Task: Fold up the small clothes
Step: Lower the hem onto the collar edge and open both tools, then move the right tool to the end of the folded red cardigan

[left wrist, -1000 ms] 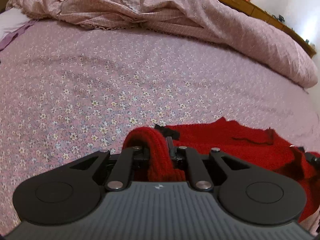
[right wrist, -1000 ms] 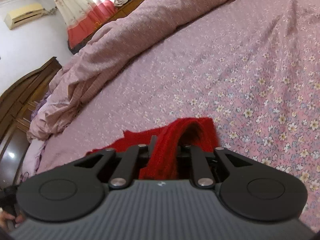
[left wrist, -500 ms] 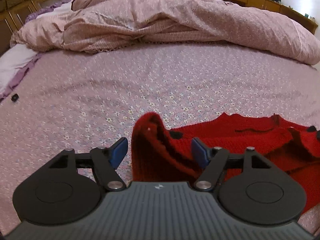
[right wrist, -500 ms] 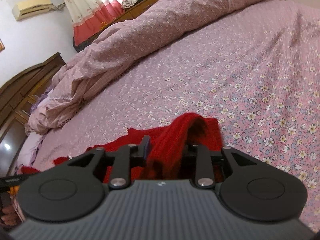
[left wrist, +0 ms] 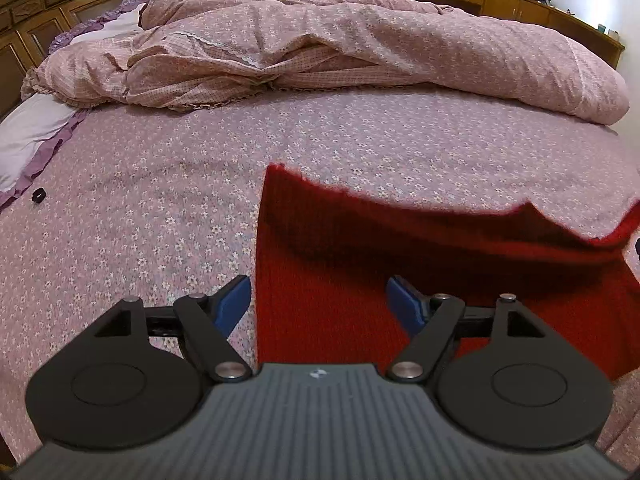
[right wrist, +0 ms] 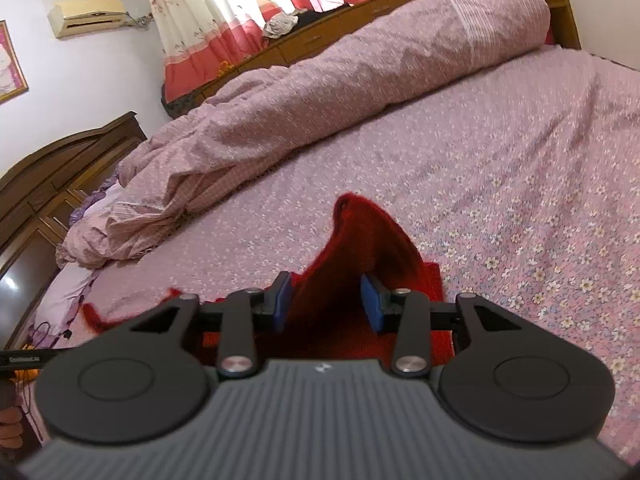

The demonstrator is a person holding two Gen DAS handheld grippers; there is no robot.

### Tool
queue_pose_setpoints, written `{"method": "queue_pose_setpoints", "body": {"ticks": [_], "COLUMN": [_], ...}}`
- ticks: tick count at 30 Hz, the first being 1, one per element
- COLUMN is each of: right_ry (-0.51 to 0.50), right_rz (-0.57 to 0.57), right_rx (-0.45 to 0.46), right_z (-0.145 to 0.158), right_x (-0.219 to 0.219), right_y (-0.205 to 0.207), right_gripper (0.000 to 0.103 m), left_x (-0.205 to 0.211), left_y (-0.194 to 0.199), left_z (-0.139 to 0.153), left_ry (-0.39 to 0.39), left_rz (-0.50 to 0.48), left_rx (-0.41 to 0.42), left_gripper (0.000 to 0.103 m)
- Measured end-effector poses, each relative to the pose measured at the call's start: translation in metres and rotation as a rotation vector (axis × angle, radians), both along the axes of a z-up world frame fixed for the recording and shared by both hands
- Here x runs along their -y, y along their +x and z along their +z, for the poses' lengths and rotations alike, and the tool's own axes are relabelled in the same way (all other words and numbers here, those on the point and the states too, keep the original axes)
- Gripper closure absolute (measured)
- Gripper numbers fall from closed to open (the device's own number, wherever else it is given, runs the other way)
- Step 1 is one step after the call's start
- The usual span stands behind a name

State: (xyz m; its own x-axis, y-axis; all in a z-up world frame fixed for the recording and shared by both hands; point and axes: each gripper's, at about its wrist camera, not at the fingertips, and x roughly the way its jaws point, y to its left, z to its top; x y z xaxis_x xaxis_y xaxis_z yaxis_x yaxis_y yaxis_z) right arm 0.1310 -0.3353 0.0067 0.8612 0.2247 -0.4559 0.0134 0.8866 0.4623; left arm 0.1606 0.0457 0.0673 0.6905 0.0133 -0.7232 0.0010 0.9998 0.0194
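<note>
The red sweater (left wrist: 360, 264) lies on the bed sheet (left wrist: 160, 184), the pink one w/ small flowers, near the front edge. The left gripper (left wrist: 318, 300) is over the sweater's left side. Its jaws are opening and stand wide, w/ blue pads (left wrist: 234, 300) not touching the cloth, so nothing is held. The sweater's far edge looks lifted and blurry in the left wrist view. The right gripper (right wrist: 326, 302) has a raised fold of the sweater (right wrist: 360, 248) between its jaws. These jaws are opening too, not as wide. The left pad looks close to the cloth and the right pad is apart from it, so it's not squeezed. The fold stands up like a small peak. A big rumpled blanket (left wrist: 340, 44) is piled at the far side of the bed, well apart from the sweater. A small black thing (left wrist: 39, 195) lies on the sheet at the left, by a purple pillow (left wrist: 28, 136).
</note>
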Motion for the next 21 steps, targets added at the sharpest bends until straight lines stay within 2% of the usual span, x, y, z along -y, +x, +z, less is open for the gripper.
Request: {"method": "queue_pose_setpoints", "body": {"ticks": [10,21], "right_ry": [-0.036,-0.112], "right_rz": [0.028,-0.008], "right_rx": [0.028,-0.015], "right_z": [0.012,-0.003], "right_x": [-0.01,-0.01], "right_y": [-0.02,-0.033], "right_gripper": [0.061,0.061], "left_x": [0.006,0.005], "left_y": [-0.017,-0.019], "left_z": [0.003,-0.016], "left_ry": [0.005,0.024], "left_rz": [-0.014,-0.022], "left_rx": [0.001,-0.036], "left_gripper": [0.022,0.021]}}
